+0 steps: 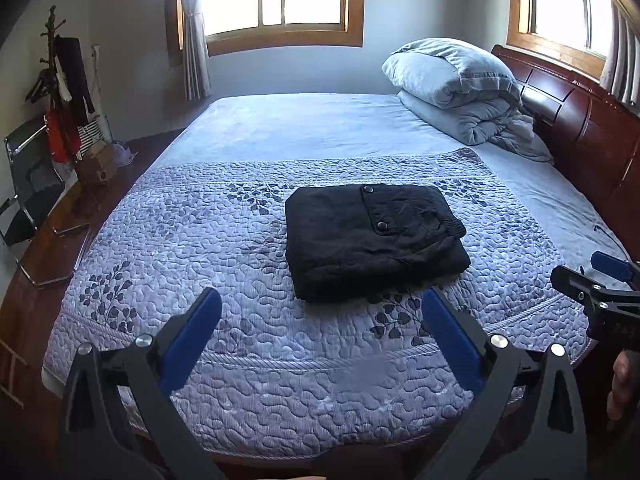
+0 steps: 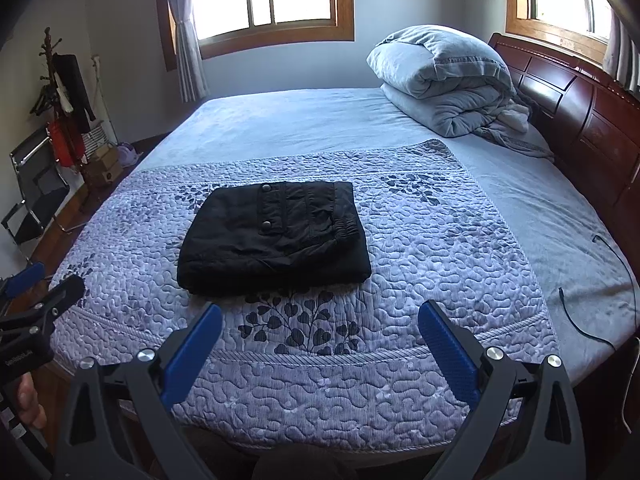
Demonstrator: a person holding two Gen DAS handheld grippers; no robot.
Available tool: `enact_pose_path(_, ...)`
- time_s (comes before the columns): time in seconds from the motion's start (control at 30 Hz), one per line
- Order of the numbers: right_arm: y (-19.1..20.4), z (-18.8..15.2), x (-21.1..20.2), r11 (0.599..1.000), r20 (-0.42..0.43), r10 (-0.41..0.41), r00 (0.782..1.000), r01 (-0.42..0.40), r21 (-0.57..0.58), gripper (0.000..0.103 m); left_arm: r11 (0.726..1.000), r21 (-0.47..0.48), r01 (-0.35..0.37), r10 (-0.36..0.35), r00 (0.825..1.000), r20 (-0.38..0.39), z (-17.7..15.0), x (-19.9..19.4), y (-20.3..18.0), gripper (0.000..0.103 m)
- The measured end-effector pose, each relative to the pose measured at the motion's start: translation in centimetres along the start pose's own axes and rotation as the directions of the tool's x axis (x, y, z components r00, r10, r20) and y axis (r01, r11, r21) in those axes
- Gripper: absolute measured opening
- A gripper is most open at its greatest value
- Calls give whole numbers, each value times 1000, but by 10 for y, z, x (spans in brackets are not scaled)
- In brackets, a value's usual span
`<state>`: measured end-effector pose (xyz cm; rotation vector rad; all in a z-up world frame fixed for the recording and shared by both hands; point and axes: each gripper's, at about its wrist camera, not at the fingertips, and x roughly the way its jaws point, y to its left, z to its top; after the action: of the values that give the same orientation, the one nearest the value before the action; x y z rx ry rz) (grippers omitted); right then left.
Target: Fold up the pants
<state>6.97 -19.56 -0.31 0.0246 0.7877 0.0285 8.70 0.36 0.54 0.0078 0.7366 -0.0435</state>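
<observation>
Both tongs hang released and empty above the near edge of the bed: left tongs [image 1: 322, 308], right tongs [image 2: 320, 322], blue pads spread wide. Straight ahead, apart from both, the black pants [image 1: 372, 240] lie as a compact folded bundle on the quilted cover [image 1: 200, 248], long axis running left to right. Neither side looks clearly nearer; folding appears essentially finished.
</observation>
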Motion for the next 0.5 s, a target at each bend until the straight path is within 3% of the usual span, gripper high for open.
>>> enact_pose_path(0.5,0,0,2,1000,-7,3,1000,-3,3,99,1000,9,5,-5,1000,-3,-1,2,-2,100)
